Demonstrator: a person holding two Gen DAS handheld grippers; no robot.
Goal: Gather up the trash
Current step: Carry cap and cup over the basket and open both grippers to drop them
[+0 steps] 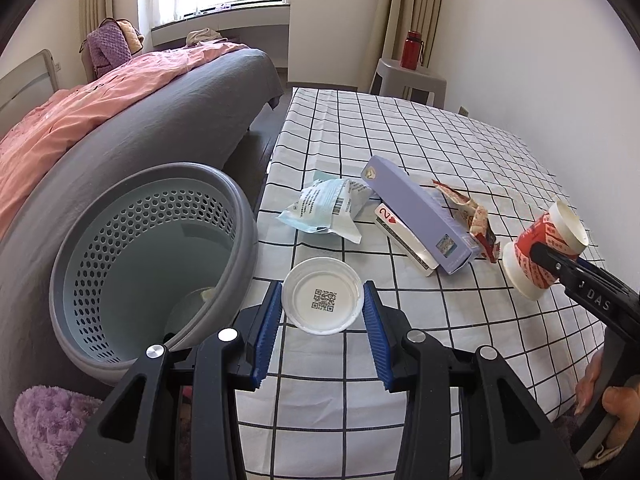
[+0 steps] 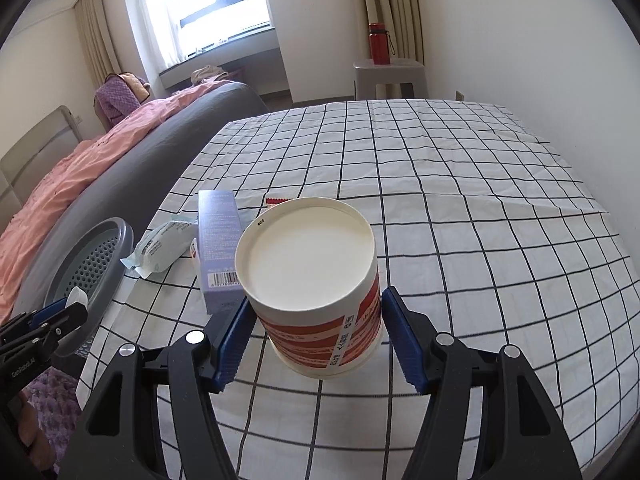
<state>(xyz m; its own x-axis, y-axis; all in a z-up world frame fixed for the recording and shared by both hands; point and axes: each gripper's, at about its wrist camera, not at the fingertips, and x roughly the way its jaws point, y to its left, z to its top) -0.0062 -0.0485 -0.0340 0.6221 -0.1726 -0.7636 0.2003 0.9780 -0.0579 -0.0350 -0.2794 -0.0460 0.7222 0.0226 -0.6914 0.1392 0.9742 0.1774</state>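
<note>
**Two tools holding trash over a checked counter**

A counter (image 1: 420, 152) under a white cloth with a black grid fills the scene. At its nine o'clock edge stands a round grey perforated plastic bin (image 1: 152, 256). Near the counter's middle, around twelve o'clock from the left tool, lie a long lilac cardboard box (image 1: 416, 212), a crumpled pale blue plastic wrapper (image 1: 328, 208) and a torn red snack wrapper (image 1: 476, 216). The right tool (image 2: 316, 334) grips a red-and-white paper cup (image 2: 320, 300) by its sides, lifted off the cloth. The left tool (image 1: 322, 312) clamps a round white plastic lid (image 1: 322, 300), near the bin's three o'clock rim.
</note>
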